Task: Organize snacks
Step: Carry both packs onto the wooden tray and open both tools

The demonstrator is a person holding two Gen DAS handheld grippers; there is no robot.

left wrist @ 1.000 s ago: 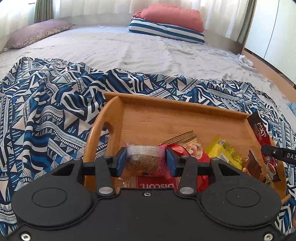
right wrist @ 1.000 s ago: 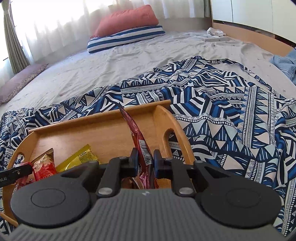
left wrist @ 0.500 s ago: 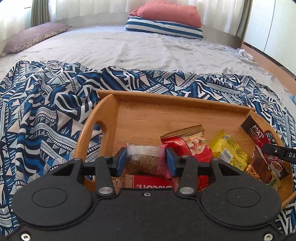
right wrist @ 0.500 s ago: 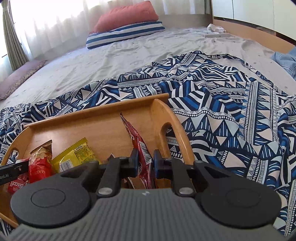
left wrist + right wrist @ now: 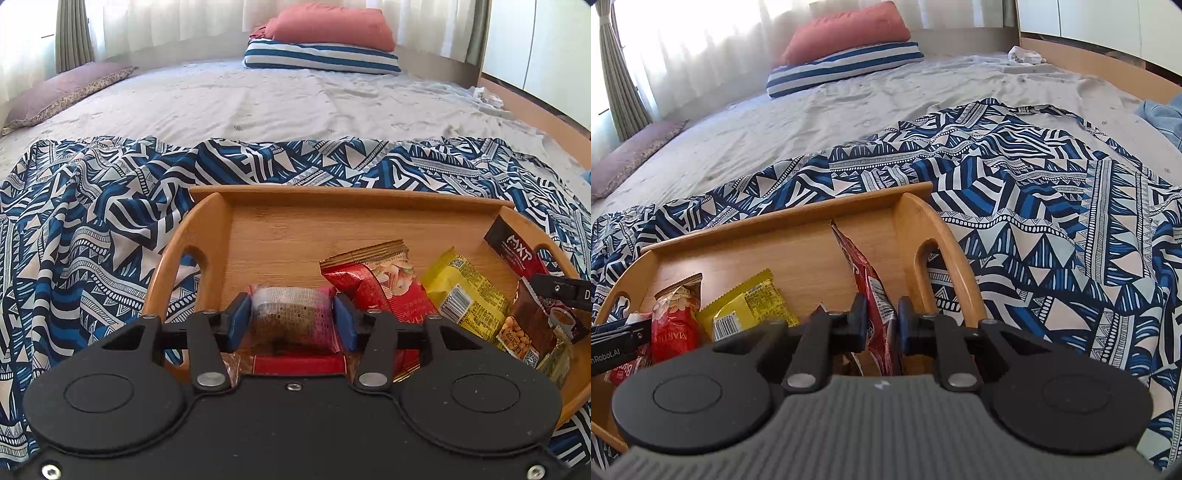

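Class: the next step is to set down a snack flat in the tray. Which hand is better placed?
Left: its tongs are opening around the cake, low over the tray.

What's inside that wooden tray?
The tray holds snack packets: a red one, a yellow one, a brown one, a dark one, a clear-wrapped bar. Whatever lies beneath them is covered.

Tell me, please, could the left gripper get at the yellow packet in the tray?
Probably yes: the left gripper, jaws opening around a wrapped cake, has only the red packet between it and the yellow packet.
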